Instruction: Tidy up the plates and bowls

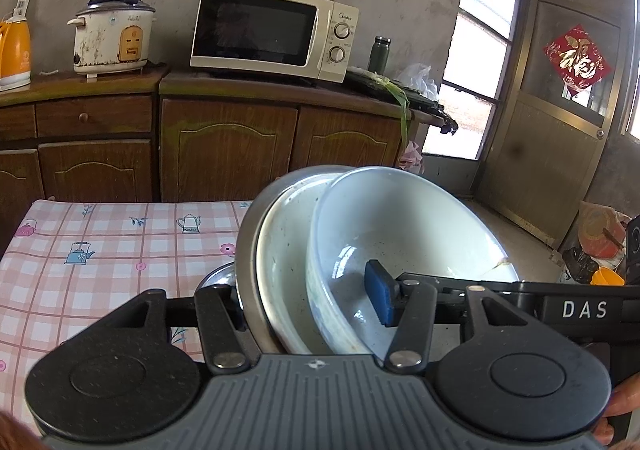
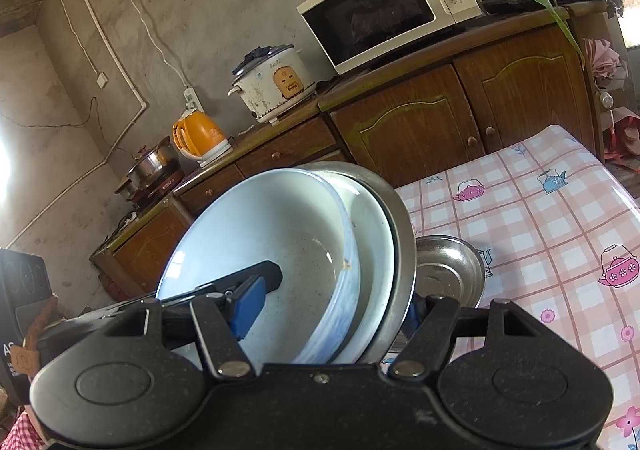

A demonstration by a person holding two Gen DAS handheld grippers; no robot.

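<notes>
A nested stack stands tilted on edge above the table: a white bowl (image 1: 408, 221) (image 2: 272, 226) in a white plate (image 1: 280, 242) (image 2: 376, 234), backed by a steel basin (image 1: 250, 234) (image 2: 402, 226). My left gripper (image 1: 308, 302) is shut on the stack, its blue pad (image 1: 380, 294) pressed inside the bowl and the other finger hidden behind the basin. My right gripper (image 2: 332, 310) clamps the same stack from the opposite side, one blue pad (image 2: 248, 306) in the bowl and one behind the basin's rim. A small steel bowl (image 2: 448, 270) (image 1: 216, 278) sits on the table behind the stack.
The table carries a pink checked cloth with teapots (image 1: 120, 250) (image 2: 540, 234). Behind it wooden cabinets (image 1: 224, 149) hold a microwave (image 1: 272, 29), a rice cooker (image 1: 112, 37), an orange kettle (image 2: 198, 135) and a pot on a burner (image 2: 150, 167). A door (image 1: 560, 109) is at the right.
</notes>
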